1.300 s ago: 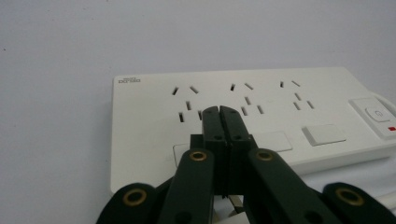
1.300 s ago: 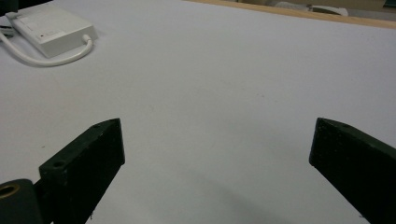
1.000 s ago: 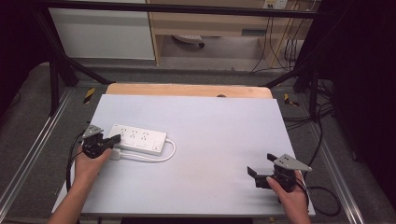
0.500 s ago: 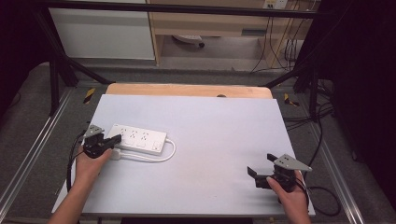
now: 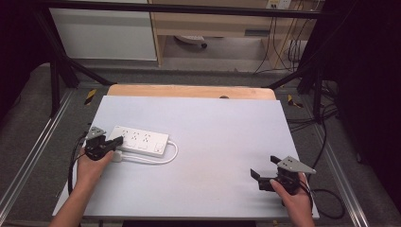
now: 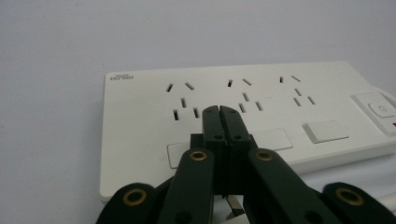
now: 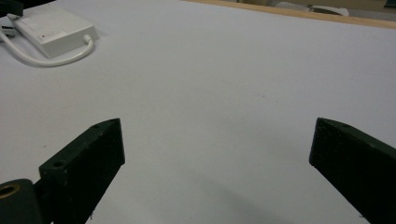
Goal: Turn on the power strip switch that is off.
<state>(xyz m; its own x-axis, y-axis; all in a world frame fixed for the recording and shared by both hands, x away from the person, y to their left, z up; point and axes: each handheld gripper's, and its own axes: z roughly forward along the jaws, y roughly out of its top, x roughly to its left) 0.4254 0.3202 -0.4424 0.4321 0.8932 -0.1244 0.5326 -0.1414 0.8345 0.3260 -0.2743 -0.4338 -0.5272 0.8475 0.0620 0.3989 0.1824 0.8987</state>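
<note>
A white power strip point(image 5: 139, 141) lies flat on the pale table point(image 5: 213, 142), just ahead of the left gripper point(image 5: 115, 141), whose jaws are pressed together over its near edge. Its white cord point(image 5: 161, 160) loops alongside. Well off to that gripper's right, the right gripper point(image 5: 264, 171) hovers low, jaws spread wide.

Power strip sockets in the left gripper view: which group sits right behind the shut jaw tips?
The middle group of the power strip; the left gripper tips overlap it, the other two flank them.
</note>
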